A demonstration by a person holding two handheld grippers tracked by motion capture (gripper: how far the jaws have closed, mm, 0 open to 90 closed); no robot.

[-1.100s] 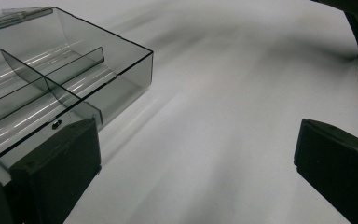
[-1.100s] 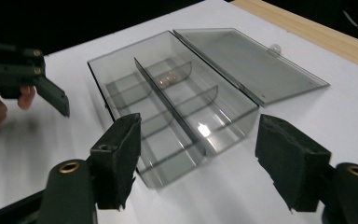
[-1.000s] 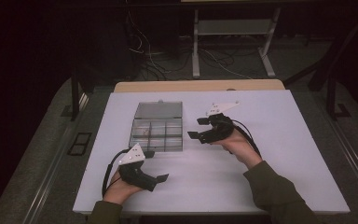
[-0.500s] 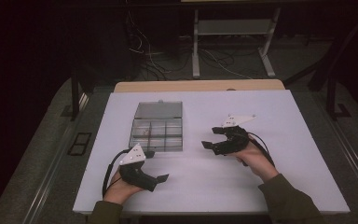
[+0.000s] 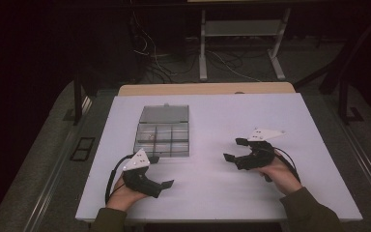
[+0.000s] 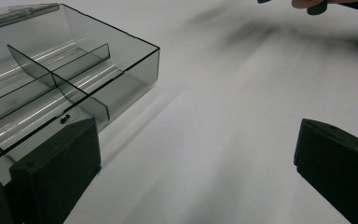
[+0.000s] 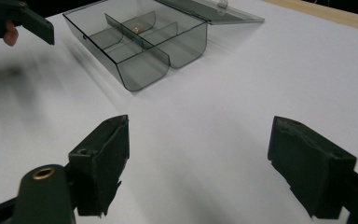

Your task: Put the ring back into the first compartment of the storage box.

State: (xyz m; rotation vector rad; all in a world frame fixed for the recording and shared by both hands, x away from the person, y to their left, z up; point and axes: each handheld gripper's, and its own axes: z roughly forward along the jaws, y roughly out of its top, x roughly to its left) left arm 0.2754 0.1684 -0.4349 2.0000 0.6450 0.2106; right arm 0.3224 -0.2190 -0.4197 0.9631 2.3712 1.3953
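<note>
A clear compartment box [image 5: 163, 133] sat open on the white table [image 5: 270, 116], its lid folded back. The left gripper [image 5: 164, 170] rested just beside the box's near corner, jaws spread and empty. The right gripper [image 5: 234, 150] lay well apart to the right, jaws likewise released.

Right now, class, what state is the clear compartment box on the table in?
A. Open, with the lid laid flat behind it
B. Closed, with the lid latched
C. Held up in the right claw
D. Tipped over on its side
A: the compartment box sits upright on the table with its lid folded back flat, and both claws are open, off it.
</note>
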